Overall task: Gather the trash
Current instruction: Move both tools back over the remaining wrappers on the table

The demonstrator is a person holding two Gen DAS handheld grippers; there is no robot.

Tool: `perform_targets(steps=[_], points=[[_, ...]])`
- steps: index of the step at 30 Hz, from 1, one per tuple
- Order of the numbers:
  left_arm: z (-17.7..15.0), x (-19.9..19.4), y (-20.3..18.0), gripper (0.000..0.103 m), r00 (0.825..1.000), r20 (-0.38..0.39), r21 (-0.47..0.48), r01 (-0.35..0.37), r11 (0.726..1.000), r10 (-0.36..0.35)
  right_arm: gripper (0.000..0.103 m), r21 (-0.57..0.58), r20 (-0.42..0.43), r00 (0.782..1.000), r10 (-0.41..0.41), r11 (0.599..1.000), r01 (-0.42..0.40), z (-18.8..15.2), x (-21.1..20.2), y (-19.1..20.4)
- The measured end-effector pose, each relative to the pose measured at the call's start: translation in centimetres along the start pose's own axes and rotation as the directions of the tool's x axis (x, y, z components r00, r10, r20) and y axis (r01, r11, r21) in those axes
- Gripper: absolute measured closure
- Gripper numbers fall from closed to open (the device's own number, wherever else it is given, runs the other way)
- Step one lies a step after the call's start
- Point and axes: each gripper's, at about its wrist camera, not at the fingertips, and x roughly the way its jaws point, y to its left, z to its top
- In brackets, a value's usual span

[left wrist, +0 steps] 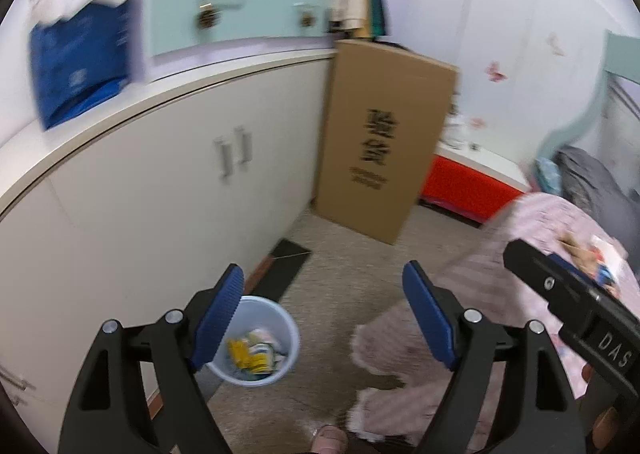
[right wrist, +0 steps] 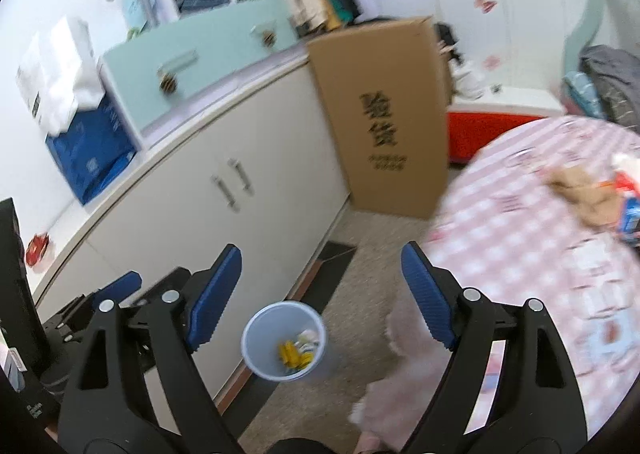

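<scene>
The pale blue bin (right wrist: pixel 283 340) is seen on the floor beside the white cabinet (right wrist: pixel 224 190), wrappers (yellow among them) lying inside. Above it, the left gripper (left wrist: pixel 323 314) and right gripper (right wrist: pixel 321 294) are held wide open, both empty. More litter (right wrist: pixel 600 194) is spotted on the pink checked bench (right wrist: pixel 520 238).

Left tongs (left wrist: pixel 323 304) held high, tilted downward, blue pads (left wrist: pixel 218 324) spread wide with nothing between. Right tongs (right wrist: pixel 321 288) likewise spread wide and bare, angled downward, hovering just beside the left pair, both side by side in the air.
</scene>
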Motion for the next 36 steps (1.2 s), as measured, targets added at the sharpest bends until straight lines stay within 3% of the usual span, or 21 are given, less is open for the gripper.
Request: perform_targets(steps=[5,12,18,27,29,30,31,36], points=[[-0.5,-0.7,-6.7,0.021,0.994,-0.016,0.081,0.105,0.991,-0.104,0.021,0.028,0.049,0.996,-0.081,0.996,0.080,0.6,-4.4,-5.5],[-1.9,-0.6,-16.8,0.021,0.976,-0.071,0.209,0.217,0.954,-0.206,0.021,0.099,0.072,0.973,-0.218,0.973,0.210,0.4,-9.3,-14.7],[-3.1,0.7,-22.2,0.021,0.967,-0.116,0.300,0.252,0.920,-0.227,0.021,0.188,0.001,0.956,-0.294,0.939,0.288,-0.4,-10.4,-21.6],[-3.3,3.2,-26.5,0.021,0.965,-0.155,0.354,0.256,0.900,-0.213,0.022,0.172,-0.117,0.937,-0.328,0.923,0.345,-0.2,-7.2,-25.8],[-3.1,3.5,-27.0,0.021,0.964,-0.153,0.363,0.258,0.895,-0.216,0.031,0.148,-0.140,0.932,-0.333,0.924,0.353,0.0,-6.1,-26.1],[-3.0,3.7,-27.3,0.021,0.964,-0.152,0.370,0.260,0.892,-0.218,0.047,0.150,-0.155,0.934,-0.323,0.927,0.345,0.0,-5.7,-26.3],[-2.9,4.0,-27.8,0.021,0.963,-0.153,0.381,0.264,0.886,-0.221,0.056,0.156,-0.164,0.937,-0.308,0.930,0.333,0.0,-5.5,-26.6],[-2.7,5.2,-29.6,0.021,0.955,-0.167,0.398,0.291,0.870,-0.244,0.076,0.190,-0.149,0.941,-0.303,0.925,0.327,0.0,-5.9,-27.2]])
